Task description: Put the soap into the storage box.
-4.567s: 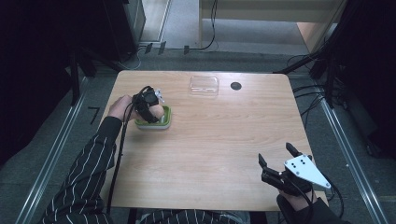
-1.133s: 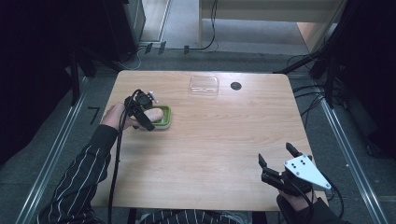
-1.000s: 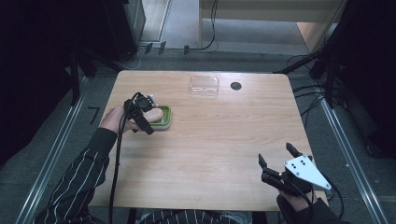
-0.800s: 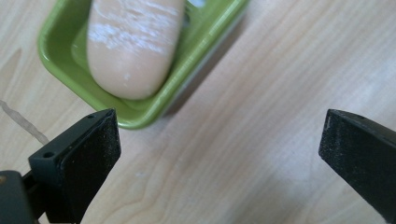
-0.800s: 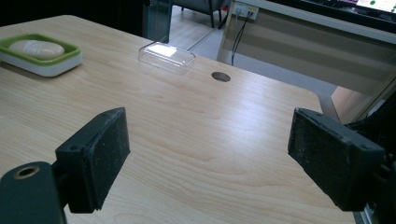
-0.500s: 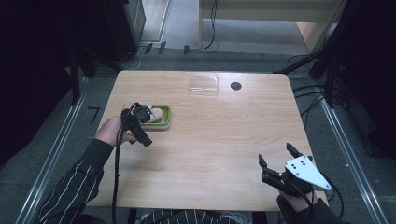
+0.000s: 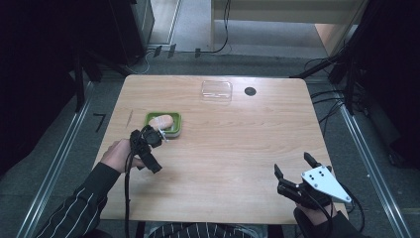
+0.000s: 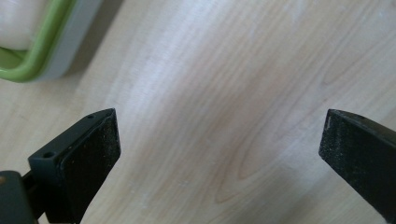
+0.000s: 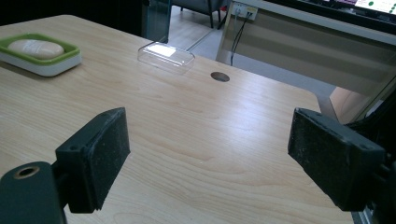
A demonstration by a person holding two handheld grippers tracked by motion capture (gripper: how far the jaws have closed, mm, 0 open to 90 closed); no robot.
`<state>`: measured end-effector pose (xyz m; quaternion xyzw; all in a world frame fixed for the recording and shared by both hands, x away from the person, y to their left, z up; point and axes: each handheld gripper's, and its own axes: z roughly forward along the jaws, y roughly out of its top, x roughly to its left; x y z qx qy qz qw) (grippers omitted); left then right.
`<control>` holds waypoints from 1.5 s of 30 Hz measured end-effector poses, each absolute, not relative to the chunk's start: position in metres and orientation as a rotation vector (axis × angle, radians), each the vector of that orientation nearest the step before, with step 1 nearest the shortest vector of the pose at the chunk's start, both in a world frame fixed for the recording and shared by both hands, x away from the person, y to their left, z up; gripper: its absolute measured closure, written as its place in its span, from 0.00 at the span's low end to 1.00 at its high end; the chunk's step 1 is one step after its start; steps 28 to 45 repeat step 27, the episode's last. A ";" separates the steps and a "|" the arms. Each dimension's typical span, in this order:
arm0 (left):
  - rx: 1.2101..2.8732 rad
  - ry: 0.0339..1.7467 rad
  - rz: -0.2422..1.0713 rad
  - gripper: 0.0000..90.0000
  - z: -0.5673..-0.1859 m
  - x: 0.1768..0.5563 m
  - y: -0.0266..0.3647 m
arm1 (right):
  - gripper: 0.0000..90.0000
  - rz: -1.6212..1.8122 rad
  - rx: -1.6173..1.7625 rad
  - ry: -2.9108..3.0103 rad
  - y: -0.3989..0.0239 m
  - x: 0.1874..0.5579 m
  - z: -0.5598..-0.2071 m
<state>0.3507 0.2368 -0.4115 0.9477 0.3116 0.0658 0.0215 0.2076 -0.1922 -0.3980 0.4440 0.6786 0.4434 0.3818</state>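
Observation:
A green-rimmed soap dish (image 7: pixel 174 130) stands on the left half of the wooden table, with a pale oval soap bar (image 7: pixel 161 120) lying in it. My left gripper (image 7: pixel 154 149) hovers just in front of the dish, apart from it. In the left gripper view its jaws are spread wide over bare wood (image 8: pixel 219 135), and the dish corner (image 8: pixel 51 51) sits at the upper left. My right gripper (image 7: pixel 292 163) is open near the table's front right corner, nothing between its jaws (image 9: pixel 208 140). The right gripper view shows the dish (image 9: pixel 42 63) and soap (image 9: pixel 36 48) far off.
A clear plastic lid (image 7: pixel 216 90) lies near the table's far edge, beside a round cable hole (image 7: pixel 250 91). Both appear in the right gripper view, lid (image 9: pixel 166 56) and hole (image 9: pixel 220 76). Bare wood spans the table's middle. Dark racks and cables surround the table.
My left gripper has drawn back from over the dish toward the person, which uncovers the soap lying in the dish. The right gripper has stayed put.

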 end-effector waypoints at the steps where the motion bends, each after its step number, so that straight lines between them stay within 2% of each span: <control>1: 2.937 0.966 0.204 0.00 -0.411 0.351 0.237 | 0.15 1.131 1.132 1.732 -0.192 0.208 -0.398; 5: 2.938 0.974 0.151 0.00 -0.416 0.340 0.235 | 0.15 1.131 1.132 1.730 -0.192 0.207 -0.398; 20: 2.936 0.954 0.080 0.00 -0.435 0.304 0.238 | 0.15 1.132 1.129 1.725 -0.193 0.206 -0.398; 45: 2.935 0.953 0.077 0.00 -0.439 0.305 0.238 | 0.15 1.131 1.130 1.724 -0.193 0.207 -0.398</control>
